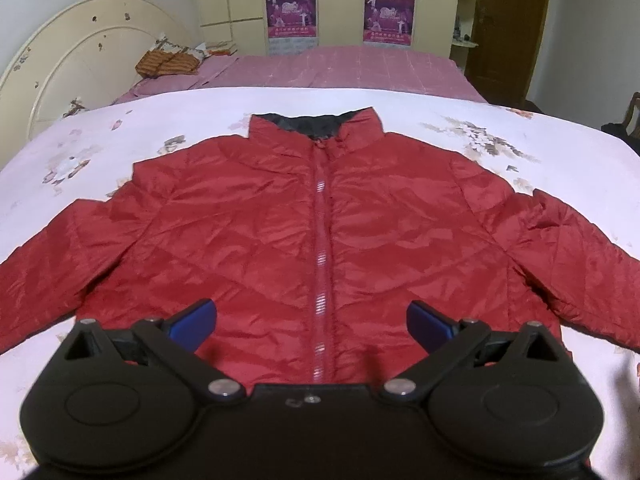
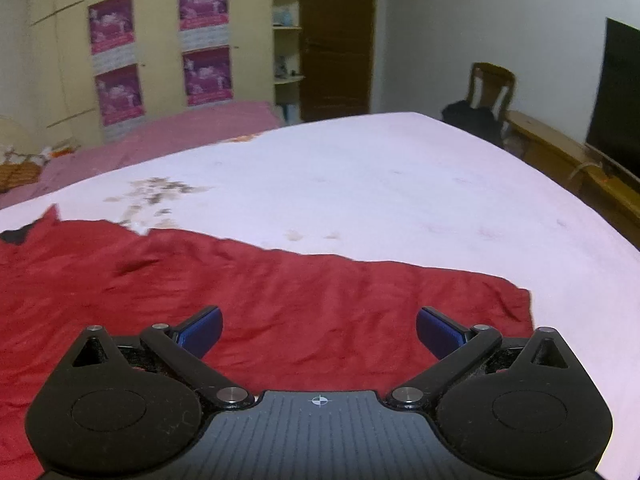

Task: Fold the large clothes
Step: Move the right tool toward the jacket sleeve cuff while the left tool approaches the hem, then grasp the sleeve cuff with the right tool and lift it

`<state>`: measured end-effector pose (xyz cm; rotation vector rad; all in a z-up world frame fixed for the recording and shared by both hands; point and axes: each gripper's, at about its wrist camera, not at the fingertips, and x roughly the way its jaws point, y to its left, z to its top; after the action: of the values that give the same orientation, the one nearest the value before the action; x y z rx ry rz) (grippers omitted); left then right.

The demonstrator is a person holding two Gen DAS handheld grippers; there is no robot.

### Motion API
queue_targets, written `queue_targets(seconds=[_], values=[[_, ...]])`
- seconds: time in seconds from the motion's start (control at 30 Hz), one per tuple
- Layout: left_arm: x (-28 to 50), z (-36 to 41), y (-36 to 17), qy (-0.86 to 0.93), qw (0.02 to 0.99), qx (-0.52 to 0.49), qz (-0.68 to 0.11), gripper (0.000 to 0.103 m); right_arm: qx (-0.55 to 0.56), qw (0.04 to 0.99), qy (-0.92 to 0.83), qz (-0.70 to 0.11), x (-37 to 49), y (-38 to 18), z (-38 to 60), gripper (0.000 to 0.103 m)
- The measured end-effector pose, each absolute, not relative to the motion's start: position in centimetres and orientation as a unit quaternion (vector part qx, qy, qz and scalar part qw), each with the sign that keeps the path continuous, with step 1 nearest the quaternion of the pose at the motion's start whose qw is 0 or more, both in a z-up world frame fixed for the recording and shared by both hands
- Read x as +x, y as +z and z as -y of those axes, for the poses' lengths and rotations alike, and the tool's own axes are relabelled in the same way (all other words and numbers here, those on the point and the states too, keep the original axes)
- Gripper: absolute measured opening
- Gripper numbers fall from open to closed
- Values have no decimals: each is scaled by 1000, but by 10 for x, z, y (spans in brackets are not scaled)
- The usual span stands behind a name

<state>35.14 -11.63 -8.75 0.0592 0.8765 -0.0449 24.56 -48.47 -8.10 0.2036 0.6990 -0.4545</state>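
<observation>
Left wrist view is showing the left tongs (image 1: 312,326) standing spread wide and gripping nothing, hovering over the lower front of the red jacket (image 1: 320,240), either side of its closed zipper (image 1: 322,248). That jacket is lying flat and face up on the floral white sheet (image 1: 540,152) of the bed, collar (image 1: 316,126) away from the camera, sleeves stretching out to both sides. Right wrist view is showing the right tongs (image 2: 318,330) likewise spread and empty above the jacket's right sleeve (image 2: 360,304), whose cuff end is resting on bare sheet. Beyond, a pink bedspread (image 1: 360,70) and a cream wardrobe (image 2: 160,40) with purple posters are standing.
</observation>
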Motion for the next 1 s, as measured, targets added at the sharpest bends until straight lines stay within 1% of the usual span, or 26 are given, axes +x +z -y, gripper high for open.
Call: queue_targets(seconds=[0.07,0.37,0.43,0.73,0.9,0.93,0.97,1.0], values=[[354,121,-89,-29,905,25,-424,98,93,907,-235,-338,246,-87,496,102],[366,140,-93,-22,904,50,-424,98,101,894,-276,-339,240,-110,545,102],[368,143,-94,-21,903,51,-426,98,110,888,-282,-345,240,-114,558,79],[370,146,-95,-13,903,62,-425,96,127,849,-369,-357,223,-130,606,79],[374,145,-98,-17,899,63,-433,89,172,838,-361,-372,212,-141,624,78],[375,144,-98,-20,898,63,-434,87,180,838,-360,-369,210,-140,625,75],[376,143,-99,-20,898,63,-436,87,184,840,-356,-366,208,-140,626,69],[376,142,-100,-19,897,64,-437,87,194,845,-345,-360,206,-138,626,53]])
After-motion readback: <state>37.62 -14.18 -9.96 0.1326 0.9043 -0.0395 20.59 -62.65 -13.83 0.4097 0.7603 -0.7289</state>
